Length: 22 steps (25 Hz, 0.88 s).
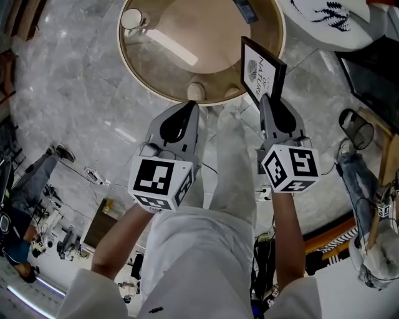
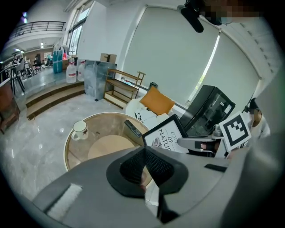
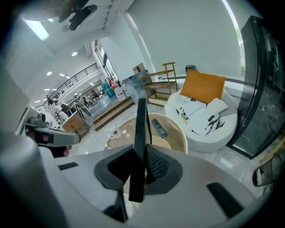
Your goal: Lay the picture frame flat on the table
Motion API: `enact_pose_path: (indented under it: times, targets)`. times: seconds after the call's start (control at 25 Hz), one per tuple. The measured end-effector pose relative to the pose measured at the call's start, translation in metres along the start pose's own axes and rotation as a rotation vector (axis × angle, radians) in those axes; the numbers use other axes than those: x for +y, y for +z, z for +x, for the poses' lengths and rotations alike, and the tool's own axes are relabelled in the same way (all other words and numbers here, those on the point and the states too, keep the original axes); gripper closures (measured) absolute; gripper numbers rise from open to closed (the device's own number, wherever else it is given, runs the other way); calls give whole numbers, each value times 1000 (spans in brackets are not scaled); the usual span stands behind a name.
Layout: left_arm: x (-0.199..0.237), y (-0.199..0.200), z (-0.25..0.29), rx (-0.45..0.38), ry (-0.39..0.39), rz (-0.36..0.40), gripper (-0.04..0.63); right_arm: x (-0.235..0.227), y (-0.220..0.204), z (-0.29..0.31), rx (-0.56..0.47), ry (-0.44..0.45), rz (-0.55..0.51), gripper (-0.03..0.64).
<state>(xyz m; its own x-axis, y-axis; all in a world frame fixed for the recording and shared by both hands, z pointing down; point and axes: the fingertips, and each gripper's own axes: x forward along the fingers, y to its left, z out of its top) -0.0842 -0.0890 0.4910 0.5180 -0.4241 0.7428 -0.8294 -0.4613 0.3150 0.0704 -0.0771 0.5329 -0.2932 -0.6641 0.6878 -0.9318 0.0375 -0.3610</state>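
Note:
The black picture frame (image 1: pixel 260 70) with a white print stands upright in the air over the near right rim of the round glass table (image 1: pixel 134 68). My right gripper (image 1: pixel 267 99) is shut on its lower edge. The right gripper view shows the frame (image 3: pixel 141 129) edge-on, clamped between the pads. The left gripper view shows the frame's printed front (image 2: pixel 165 136) to the right. My left gripper (image 1: pixel 190 106) hovers at the table's near rim, left of the frame; it is shut and holds nothing, its pads (image 2: pixel 143 153) meeting.
A white mug (image 1: pixel 132 19) stands at the table's far left and a dark remote (image 1: pixel 245 9) lies at its far side. Behind the table is a white round sofa (image 3: pixel 200 111) with an orange cushion. A wire bin (image 1: pixel 356 129) stands on the floor to the right.

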Motion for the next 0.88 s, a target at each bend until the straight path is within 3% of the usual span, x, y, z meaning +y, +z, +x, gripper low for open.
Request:
enact_pose_path:
  times: [0.36,0.88]
  targets:
    - [12,-23,47,21,-16,-8,603,-8,-27,51,23,35,51,571]
    - [14,-38,83,53,-18,-15,603,-32,-47,81,52,37,143,571]
